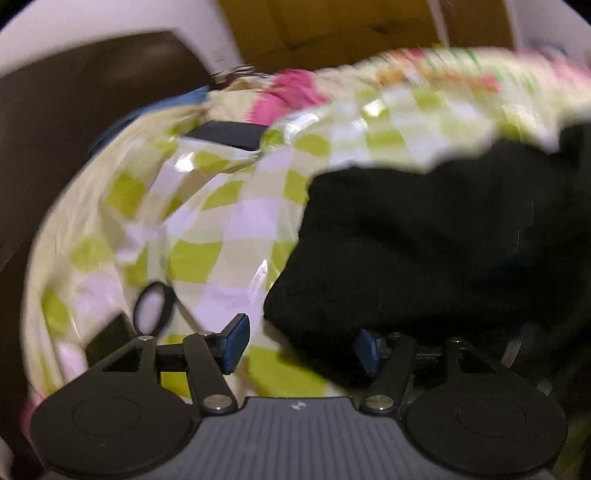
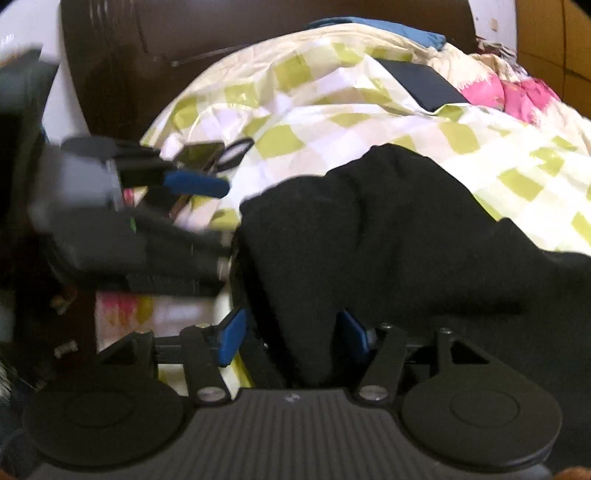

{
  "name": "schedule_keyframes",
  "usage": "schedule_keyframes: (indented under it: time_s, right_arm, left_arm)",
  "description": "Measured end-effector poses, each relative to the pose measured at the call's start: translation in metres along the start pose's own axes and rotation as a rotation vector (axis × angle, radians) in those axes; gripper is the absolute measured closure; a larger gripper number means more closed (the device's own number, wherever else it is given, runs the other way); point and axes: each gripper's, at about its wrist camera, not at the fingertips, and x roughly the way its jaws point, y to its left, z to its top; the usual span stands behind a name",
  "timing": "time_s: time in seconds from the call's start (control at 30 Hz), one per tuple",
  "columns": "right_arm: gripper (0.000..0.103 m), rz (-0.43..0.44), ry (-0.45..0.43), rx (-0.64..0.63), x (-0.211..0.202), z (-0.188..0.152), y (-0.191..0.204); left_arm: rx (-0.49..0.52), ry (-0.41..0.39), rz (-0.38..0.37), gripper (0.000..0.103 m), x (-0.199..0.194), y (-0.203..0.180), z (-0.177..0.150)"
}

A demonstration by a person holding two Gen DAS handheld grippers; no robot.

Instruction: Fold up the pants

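The black pants [image 1: 436, 236] lie bunched on a green-and-white checked sheet [image 1: 229, 206]. My left gripper [image 1: 301, 345] is open, its blue pads wide apart, with the pants' edge lying over the right pad. In the right wrist view the pants [image 2: 388, 236] spread across the middle and a fold of them hangs between the pads of my right gripper [image 2: 293, 338], whose jaws stand wide open around it. The left gripper [image 2: 195, 184] shows blurred at the left of that view, beside the pants' left edge.
A black loop and a small dark object [image 1: 151, 310] lie on the sheet left of the pants. A dark flat item [image 2: 421, 85] and pink cloth [image 2: 509, 92] lie further back. A brown headboard [image 2: 184, 33] stands behind.
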Motion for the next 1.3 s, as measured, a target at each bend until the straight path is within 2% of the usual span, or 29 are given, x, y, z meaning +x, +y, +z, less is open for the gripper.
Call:
schedule_keyframes:
  time_s: [0.07,0.13,0.23,0.27,0.33,0.4,0.43,0.53,0.6,0.63,0.77,0.9,0.97,1.1,1.2,1.3]
  right_arm:
    - [0.046,-0.007,-0.028,0.010,-0.012,-0.003,-0.002]
    - [0.046,0.018,-0.055,0.033,-0.024,-0.008,-0.006]
    - [0.045,0.052,-0.092,0.061,-0.033,-0.011,-0.008]
    - [0.045,0.056,-0.092,0.048,-0.031,-0.013,-0.005]
    - [0.045,0.037,-0.032,0.042,-0.018,-0.015,-0.001]
    - [0.043,0.045,0.002,0.071,-0.010,-0.019,-0.002]
    - [0.044,0.041,-0.005,0.081,-0.013,-0.019,-0.003]
    - [0.046,0.050,-0.035,0.167,-0.038,-0.019,-0.019]
    - [0.046,0.027,-0.050,0.215,-0.061,-0.025,-0.034]
    - [0.046,0.007,-0.061,0.236,-0.075,-0.029,-0.044]
    - [0.045,-0.090,-0.086,0.354,-0.127,-0.048,-0.095]
    - [0.045,-0.278,-0.098,0.492,-0.177,-0.077,-0.152]
    - [0.045,-0.370,-0.136,0.552,-0.206,-0.099,-0.175]
    - [0.044,-0.535,-0.202,0.743,-0.257,-0.149,-0.230]
    - [0.043,-0.587,-0.274,0.893,-0.287,-0.179,-0.272]
    - [0.043,-0.613,-0.333,0.984,-0.301,-0.199,-0.313]
  left_arm:
    - [0.009,0.009,-0.016,0.028,-0.006,0.005,0.001]
    - [-0.040,-0.002,-0.018,0.028,-0.017,0.020,0.002]
    - [-0.206,-0.016,-0.001,0.029,-0.034,0.050,0.000]
    - [-0.259,-0.031,0.007,0.029,-0.040,0.057,-0.001]
    - [-0.337,-0.085,0.011,0.029,-0.050,0.063,0.003]
    - [-0.400,-0.131,-0.044,0.029,-0.051,0.057,0.011]
    - [-0.415,-0.124,-0.077,0.029,-0.045,0.051,0.014]
    - [-0.334,-0.020,-0.141,0.029,-0.011,0.014,0.012]
    - [-0.289,0.100,-0.132,0.029,0.014,-0.007,0.003]
    - [-0.291,0.113,-0.125,0.029,0.017,-0.013,-0.001]
    - [-0.323,0.045,-0.104,0.031,-0.005,-0.014,0.010]
    - [-0.261,-0.043,-0.130,0.031,-0.031,-0.032,0.040]
    - [-0.236,-0.074,-0.203,0.030,-0.039,-0.055,0.058]
    - [-0.156,-0.073,-0.368,0.030,-0.025,-0.126,0.089]
    - [-0.095,-0.063,-0.474,0.030,-0.017,-0.183,0.106]
    - [-0.005,-0.067,-0.513,0.030,-0.015,-0.232,0.121]
